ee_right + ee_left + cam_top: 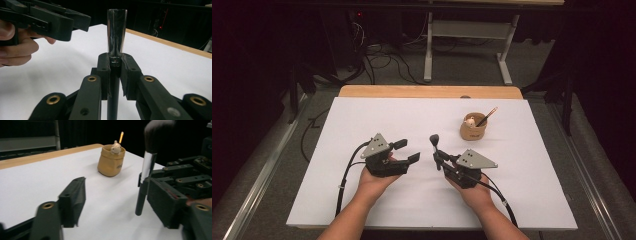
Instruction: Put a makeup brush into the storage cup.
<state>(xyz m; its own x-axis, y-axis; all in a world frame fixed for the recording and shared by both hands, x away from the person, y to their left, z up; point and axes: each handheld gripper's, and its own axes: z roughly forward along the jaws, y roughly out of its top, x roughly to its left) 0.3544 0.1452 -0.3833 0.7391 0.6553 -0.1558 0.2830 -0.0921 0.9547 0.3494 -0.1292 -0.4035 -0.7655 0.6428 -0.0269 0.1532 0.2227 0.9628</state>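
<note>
While cropped, brush [116, 35] bristles unseen

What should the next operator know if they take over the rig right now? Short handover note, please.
Right gripper: fingers shut on the black handle of the black-bristled makeup brush with silver ferrule, held upright, bristles up.
Left gripper: open, nothing between its fingers, hovering just left of the brush.
Tan fabric holder pouch stands on the white table sheet, beyond the right gripper, with a wooden-handled stick and a small pale figure already in it.
Done: brush is gripped in the right gripper alone.
Left, probably: carry the brush to the pouch and drop it in.
</note>
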